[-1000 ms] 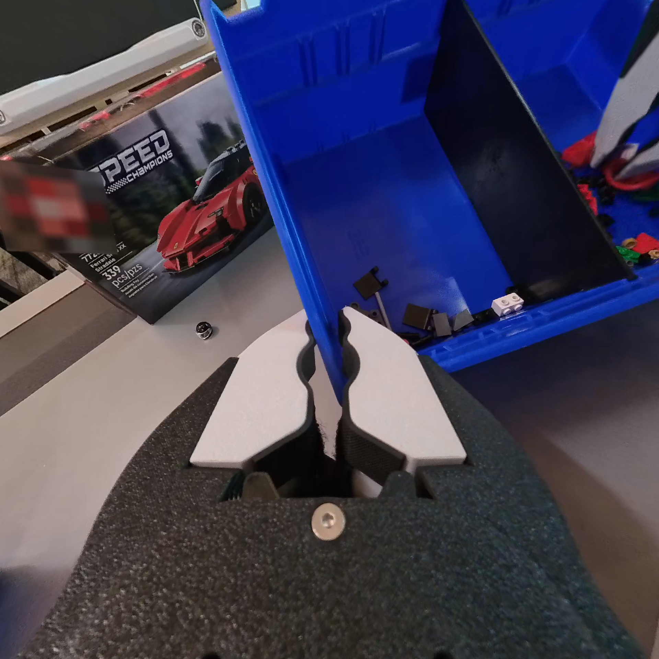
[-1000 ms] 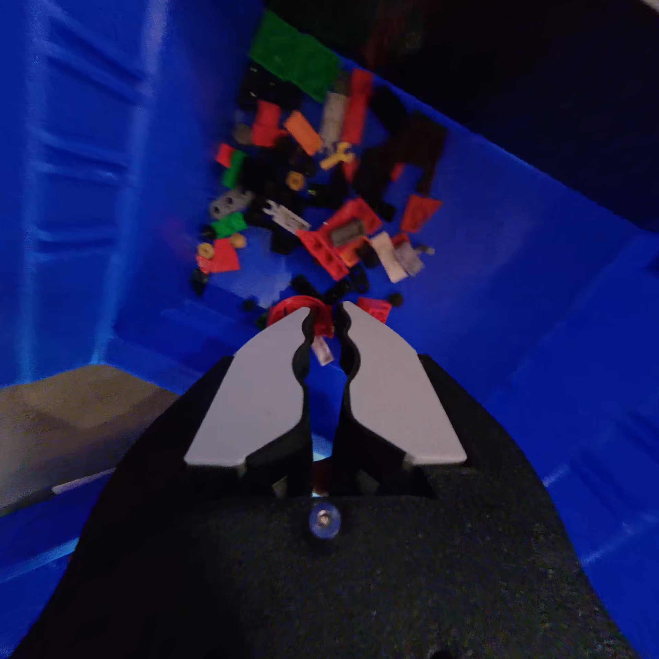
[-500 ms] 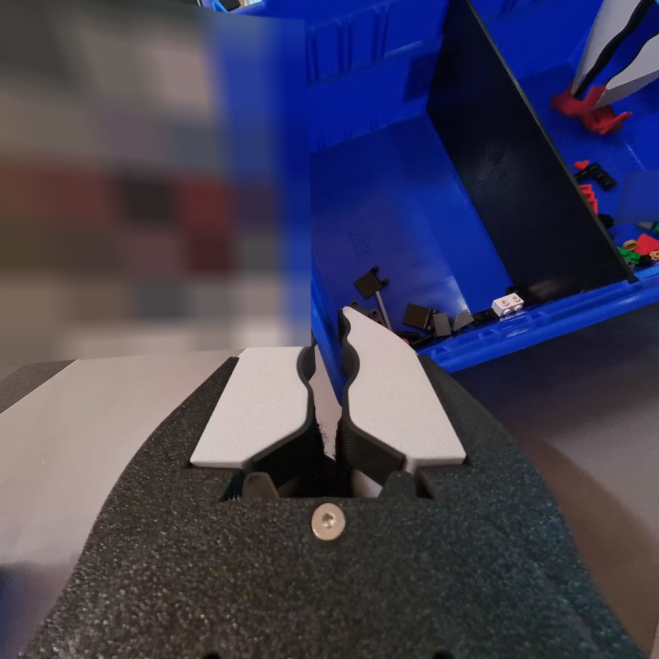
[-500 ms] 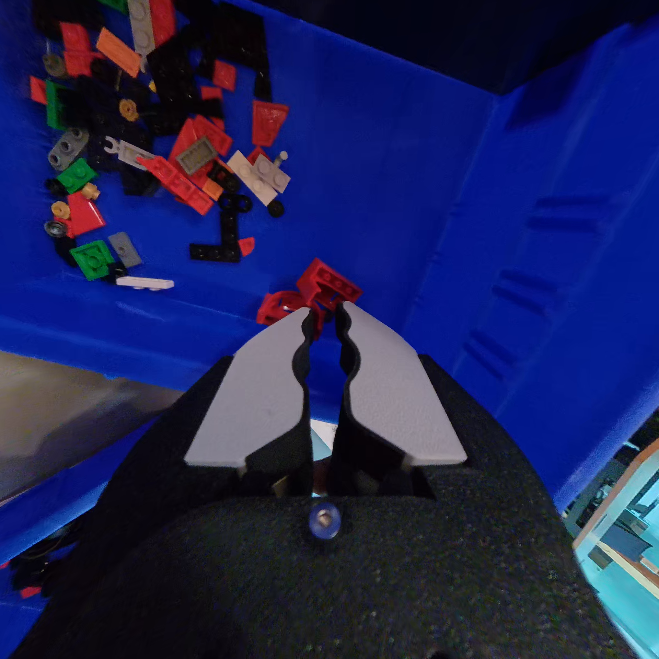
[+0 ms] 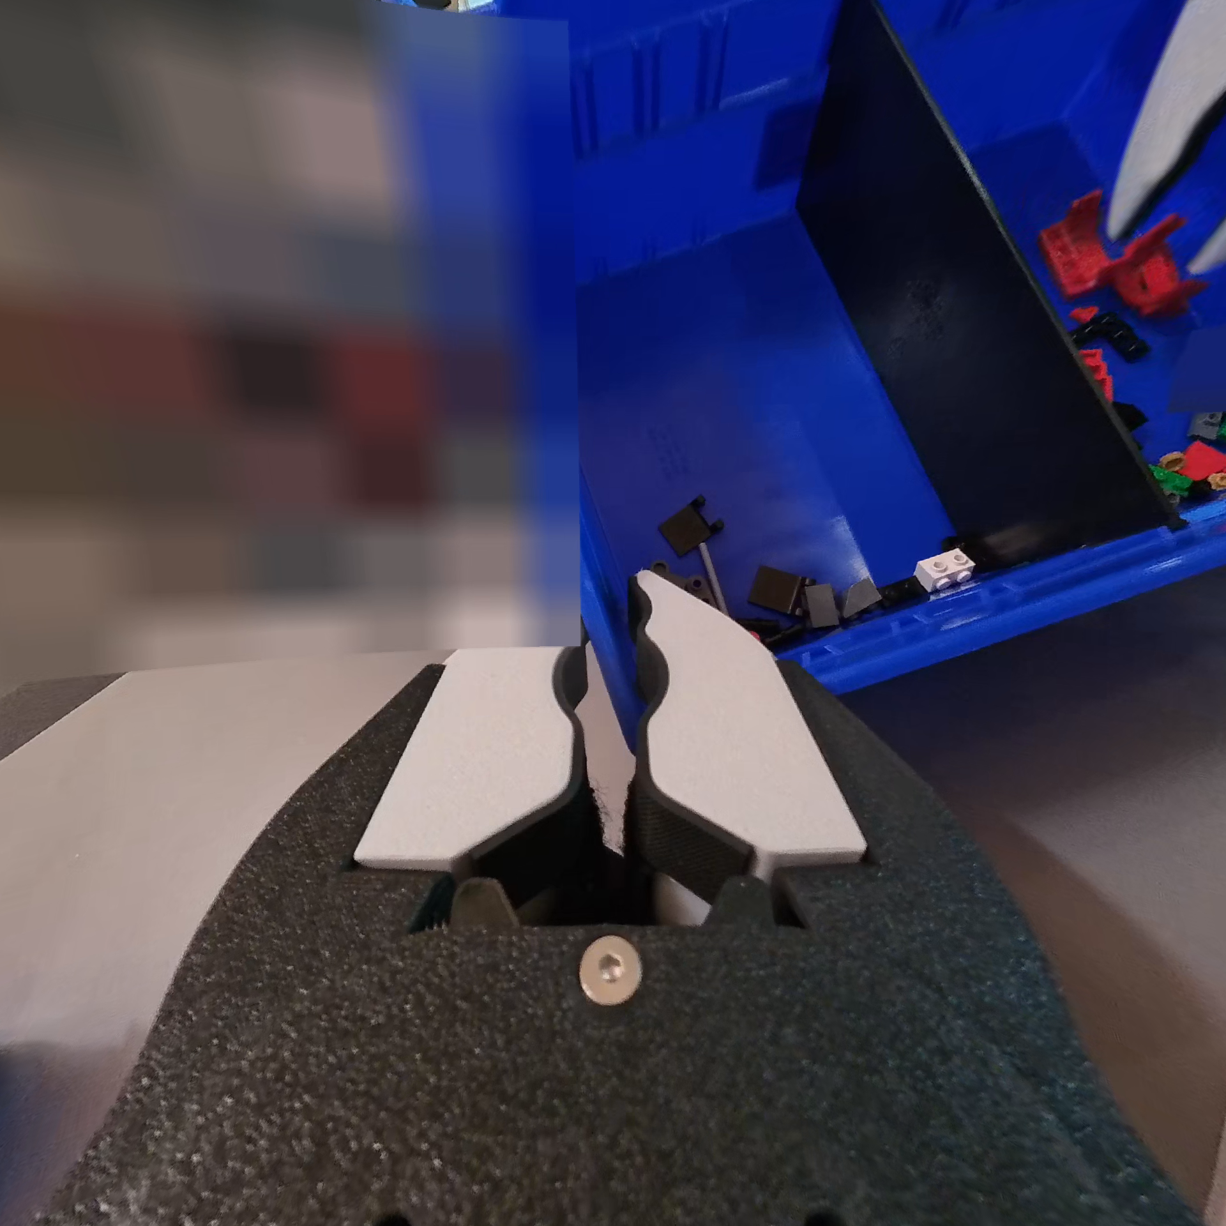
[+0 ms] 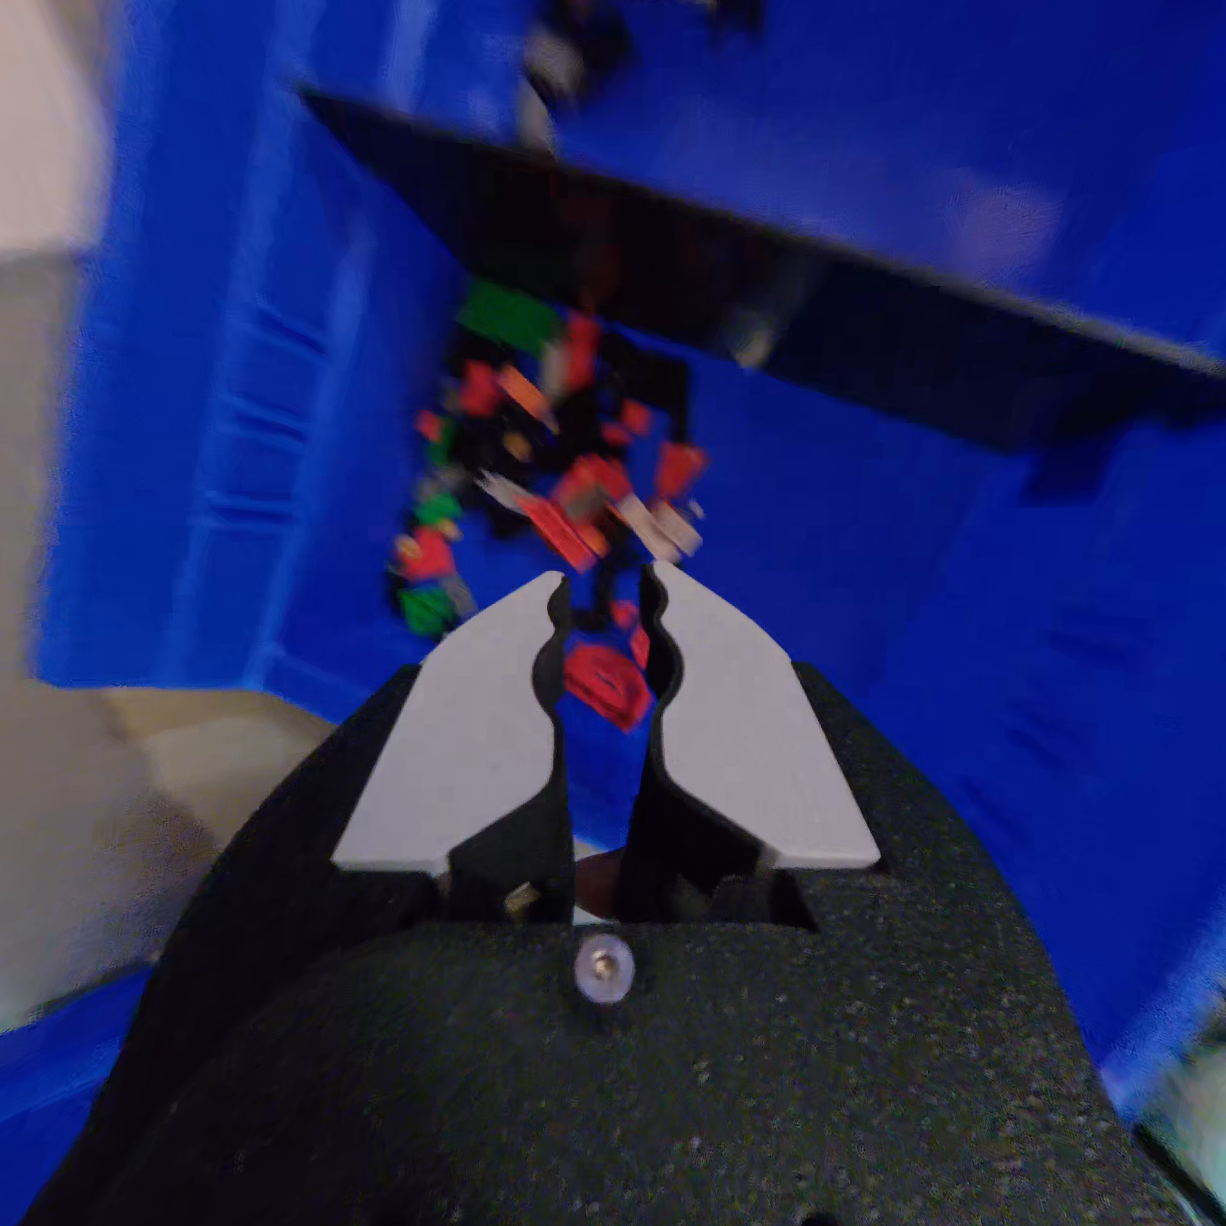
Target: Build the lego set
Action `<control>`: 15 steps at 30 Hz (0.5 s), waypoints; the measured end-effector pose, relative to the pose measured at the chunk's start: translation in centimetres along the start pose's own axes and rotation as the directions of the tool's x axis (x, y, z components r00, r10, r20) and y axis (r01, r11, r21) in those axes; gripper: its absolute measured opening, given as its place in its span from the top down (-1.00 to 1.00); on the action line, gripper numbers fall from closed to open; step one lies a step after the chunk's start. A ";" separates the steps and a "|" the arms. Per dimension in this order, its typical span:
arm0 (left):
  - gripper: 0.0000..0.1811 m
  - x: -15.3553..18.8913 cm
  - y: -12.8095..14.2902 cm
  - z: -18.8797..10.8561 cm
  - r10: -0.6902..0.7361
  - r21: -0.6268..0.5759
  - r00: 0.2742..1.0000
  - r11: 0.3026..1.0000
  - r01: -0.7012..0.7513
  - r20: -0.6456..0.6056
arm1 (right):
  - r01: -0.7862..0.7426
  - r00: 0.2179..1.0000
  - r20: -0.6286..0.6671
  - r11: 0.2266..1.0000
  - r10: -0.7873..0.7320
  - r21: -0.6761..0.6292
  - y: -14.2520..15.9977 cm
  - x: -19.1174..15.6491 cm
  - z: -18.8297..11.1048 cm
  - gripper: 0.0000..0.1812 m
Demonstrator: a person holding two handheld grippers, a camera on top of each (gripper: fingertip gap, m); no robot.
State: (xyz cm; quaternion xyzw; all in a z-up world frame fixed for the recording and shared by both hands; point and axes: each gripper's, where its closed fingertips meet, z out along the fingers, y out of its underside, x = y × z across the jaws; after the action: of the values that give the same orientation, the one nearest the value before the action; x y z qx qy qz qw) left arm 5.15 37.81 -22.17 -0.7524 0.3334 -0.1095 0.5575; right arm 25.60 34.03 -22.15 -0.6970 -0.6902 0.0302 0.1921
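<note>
A blue bin (image 5: 696, 411) stands tilted on the table, split by a black divider (image 5: 962, 345). My left gripper (image 5: 607, 630) is shut on the bin's left wall near the front corner. The left compartment holds a few black and grey pieces (image 5: 776, 587) and a white brick (image 5: 945, 570). Red pieces (image 5: 1121, 259) lie in the right compartment under my right gripper's fingers (image 5: 1161, 133). In the blurred right wrist view my right gripper (image 6: 605, 574) is open above a red piece (image 6: 604, 683) on the bin floor. A pile of loose pieces (image 6: 564, 464) lies beyond it.
The grey table (image 5: 199, 763) extends left of and in front of the bin. The bin's blue walls (image 6: 995, 597) and the black divider (image 6: 796, 278) close in around the right gripper. More small pieces (image 5: 1187, 464) lie at the right compartment's front edge. Tip to tip, the grippers are about 20 cm apart.
My right gripper, shut on a red piece half a second ago, has opened and swung back toward the pile; the red piece lies on the bin floor. The left gripper still clamps the bin wall.
</note>
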 end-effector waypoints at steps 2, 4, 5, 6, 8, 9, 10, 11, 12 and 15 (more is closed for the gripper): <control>0.90 0.0 0.0 0.0 0.001 0.001 1.000 1.000 -0.001 -0.001 | 0.000 0.996 0.094 0.999 -0.004 0.039 -1.4 -1.8 1.1 0.72; 0.90 0.0 0.0 0.0 0.001 0.000 1.000 1.000 -0.001 -0.002 | 0.030 0.994 0.108 0.999 -0.025 -0.045 -0.8 -2.5 2.6 0.63; 0.90 0.0 0.0 0.0 0.000 0.000 1.000 1.000 0.000 -0.003 | 0.054 0.994 0.100 0.995 -0.046 -0.079 -0.6 -2.5 3.3 0.60; 0.90 0.0 0.0 0.0 -0.001 0.000 1.000 1.000 0.001 -0.004 | 0.075 0.993 0.093 0.993 -0.067 -0.091 -0.6 -2.6 3.9 0.60; 0.90 0.0 0.0 0.0 -0.004 0.001 1.000 1.000 0.004 -0.005 | 0.103 0.993 0.063 0.989 -0.097 -0.109 -0.6 -2.4 4.6 0.64; 0.90 0.0 0.0 0.0 -0.004 0.000 1.000 1.000 0.004 -0.006 | 0.119 0.993 0.024 0.984 -0.117 -0.136 -0.3 -1.8 4.7 0.68; 0.90 0.0 0.0 0.0 -0.004 0.000 1.000 1.000 0.004 -0.006 | 0.140 0.989 -0.014 0.976 -0.144 -0.167 0.1 -1.1 4.7 0.74; 0.90 0.0 0.0 0.1 -0.006 0.001 1.000 1.000 0.006 -0.007 | 0.161 0.984 -0.042 0.969 -0.171 -0.189 0.4 -0.6 4.5 0.76; 0.90 0.0 -0.1 0.1 -0.011 0.002 1.000 1.000 0.011 -0.008 | 0.170 0.981 -0.057 0.964 -0.185 -0.203 0.7 -0.1 4.2 0.81; 0.90 0.0 -0.1 0.1 -0.018 0.009 1.000 1.000 0.018 -0.010 | 0.100 0.989 -0.080 0.965 -0.123 -0.243 2.1 1.1 3.5 0.77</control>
State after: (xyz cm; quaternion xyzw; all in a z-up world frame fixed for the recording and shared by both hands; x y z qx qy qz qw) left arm 5.23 37.86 -22.14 -0.7524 0.3288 -0.1199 0.5581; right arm 26.53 35.98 -25.74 -0.6756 -0.7172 -0.0967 0.1411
